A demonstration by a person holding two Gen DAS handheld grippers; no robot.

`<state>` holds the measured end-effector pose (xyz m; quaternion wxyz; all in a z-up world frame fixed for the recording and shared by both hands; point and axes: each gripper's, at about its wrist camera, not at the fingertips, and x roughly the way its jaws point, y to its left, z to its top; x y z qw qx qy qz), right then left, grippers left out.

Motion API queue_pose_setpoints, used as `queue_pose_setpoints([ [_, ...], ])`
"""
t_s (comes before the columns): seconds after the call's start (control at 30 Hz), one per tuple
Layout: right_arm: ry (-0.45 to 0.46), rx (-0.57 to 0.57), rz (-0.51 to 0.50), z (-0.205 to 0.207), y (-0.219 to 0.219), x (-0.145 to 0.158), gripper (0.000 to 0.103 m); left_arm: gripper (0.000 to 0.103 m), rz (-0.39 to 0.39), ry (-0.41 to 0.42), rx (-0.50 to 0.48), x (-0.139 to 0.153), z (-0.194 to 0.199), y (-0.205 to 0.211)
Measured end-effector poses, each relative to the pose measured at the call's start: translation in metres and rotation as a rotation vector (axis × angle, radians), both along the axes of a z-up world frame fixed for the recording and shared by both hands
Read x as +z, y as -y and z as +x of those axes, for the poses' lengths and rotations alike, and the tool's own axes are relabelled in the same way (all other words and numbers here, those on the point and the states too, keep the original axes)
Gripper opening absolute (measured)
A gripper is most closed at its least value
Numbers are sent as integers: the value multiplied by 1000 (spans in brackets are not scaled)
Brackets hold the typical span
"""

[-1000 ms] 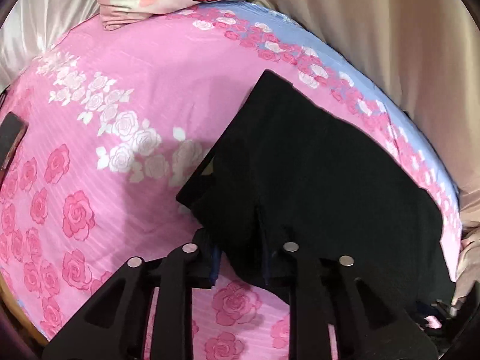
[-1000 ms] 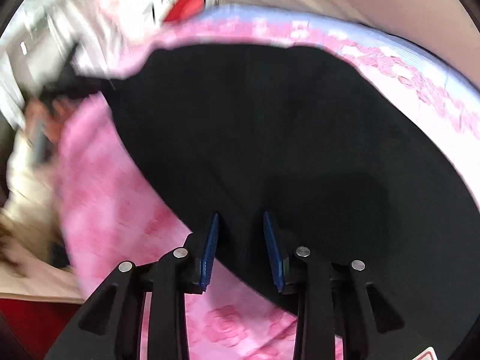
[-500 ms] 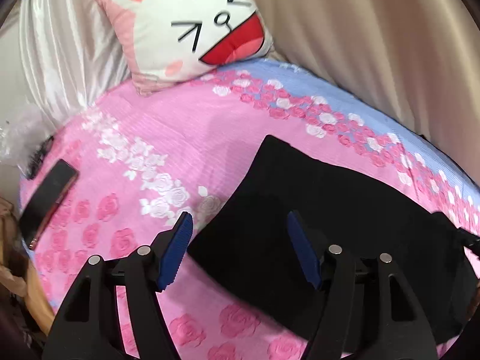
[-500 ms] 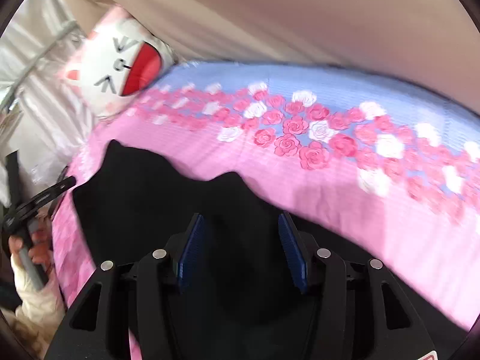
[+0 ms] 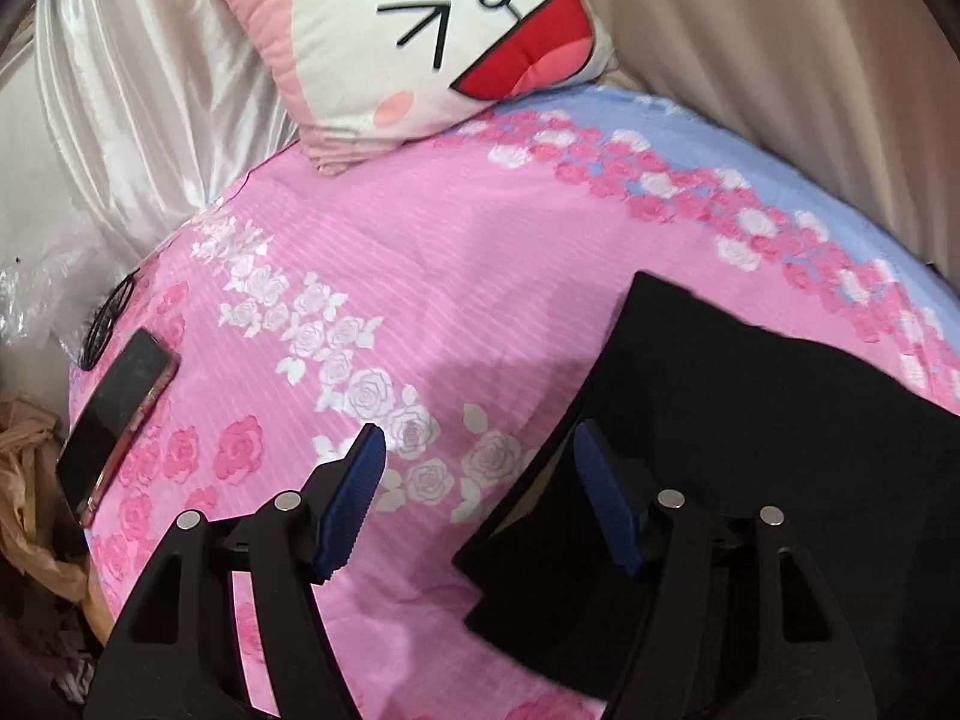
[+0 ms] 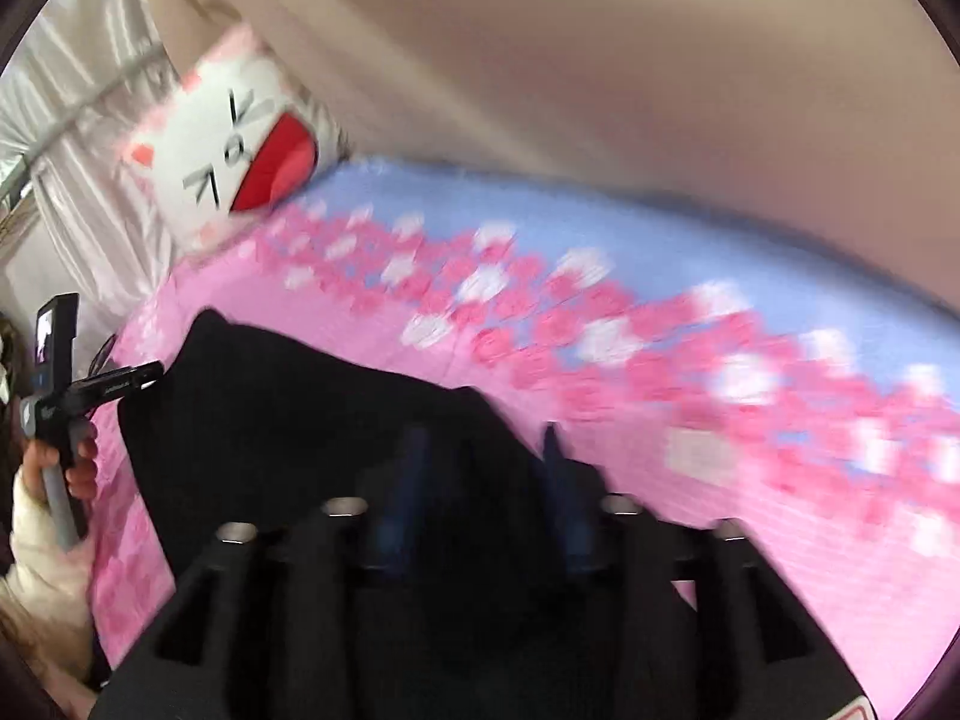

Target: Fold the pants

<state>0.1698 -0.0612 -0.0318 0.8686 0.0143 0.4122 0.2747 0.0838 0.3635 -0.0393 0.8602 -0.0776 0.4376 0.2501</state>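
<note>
The black pants point(image 5: 750, 438) lie folded flat on the pink rose bedsheet point(image 5: 420, 276), at the right of the left wrist view. My left gripper point(image 5: 477, 450) is open and empty, raised just left of the pants' near edge. In the blurred right wrist view the pants point(image 6: 288, 420) fill the lower left. My right gripper point(image 6: 483, 444) is open and empty above them. The left gripper point(image 6: 120, 384) and the hand holding it show at that view's left edge.
A cat-face pillow point(image 5: 432, 36) leans at the bed's head. A phone point(image 5: 117, 414) and glasses point(image 5: 108, 318) lie near the bed's left edge. Beige curtain point(image 5: 780, 60) hangs behind the bed. Crumpled brown paper point(image 5: 24, 480) sits off the left side.
Both grippers let go of the pants, opened and lifted away. The pants now lie flat on the sheet. The right view has swung up and blurred.
</note>
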Motion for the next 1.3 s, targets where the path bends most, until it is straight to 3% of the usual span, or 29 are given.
queue_pose_setpoints([
  [0.03, 14, -26, 0, -13, 20, 6, 49, 65, 16, 2, -23, 3, -1, 4],
  [0.1, -8, -67, -13, -36, 57, 6, 49, 75, 123, -52, -42, -2, 4, 12],
  [0.17, -40, -119, -58, -55, 83, -5, 49, 75, 266, -170, -32, -29, 14, 9],
  [0.2, -61, -151, -104, -65, 97, -13, 49, 75, 293, -186, -19, -36, 15, 4],
  [0.23, -72, -176, -132, -73, 107, -17, 49, 75, 296, -152, -19, -37, 12, -3],
  [0.33, -85, -340, -177, -109, 171, -23, 49, 69, 242, -152, 42, -25, 2, -18],
  [0.43, -81, -607, -141, -153, 258, -20, 49, 70, 152, -54, 23, 5, -18, -9],
  [0.53, -106, -920, -31, -213, 362, -25, 50, 83, 82, 31, -22, 29, -34, 22],
  [0.63, -111, -1074, 67, -252, 420, -38, 50, 87, 60, 42, -53, 33, -35, 56],
  [0.73, -129, -1088, 116, -263, 447, -55, 50, 87, 24, -19, -67, 12, -26, 84],
  [0.8, -143, -1084, 90, -264, 454, -64, 50, 87, -3, -81, -59, -9, -22, 96],
  [0.9, -152, -1073, 28, -256, 461, -77, 48, 91, 23, -123, -35, -27, -25, 102],
  [0.93, -159, -1060, 17, -257, 463, -80, 41, 92, 45, -107, -20, -28, -29, 104],
  [0.97, -163, -1042, -6, -254, 461, -79, 17, 93, 56, -112, -18, -28, -29, 105],
  [1.03, -132, -995, 3, -255, 451, -59, 15, 93, 55, -127, -18, -27, -28, 105],
  [1.13, 39, -941, 45, -271, 443, -3, 14, 93, 88, -151, -23, -25, -23, 103],
  [1.17, 43, -958, -11, -269, 447, -1, 14, 93, 103, -154, -23, -25, -22, 104],
  [1.2, -16, -967, -79, -260, 455, -18, 16, 94, 118, -154, -26, -26, -20, 105],
  [1.27, -204, -957, -115, -242, 470, -70, 20, 97, 156, -152, -24, -26, -20, 108],
  [1.3, -172, -976, -64, -247, 473, -78, 26, 98, 169, -151, -25, -27, -20, 109],
])
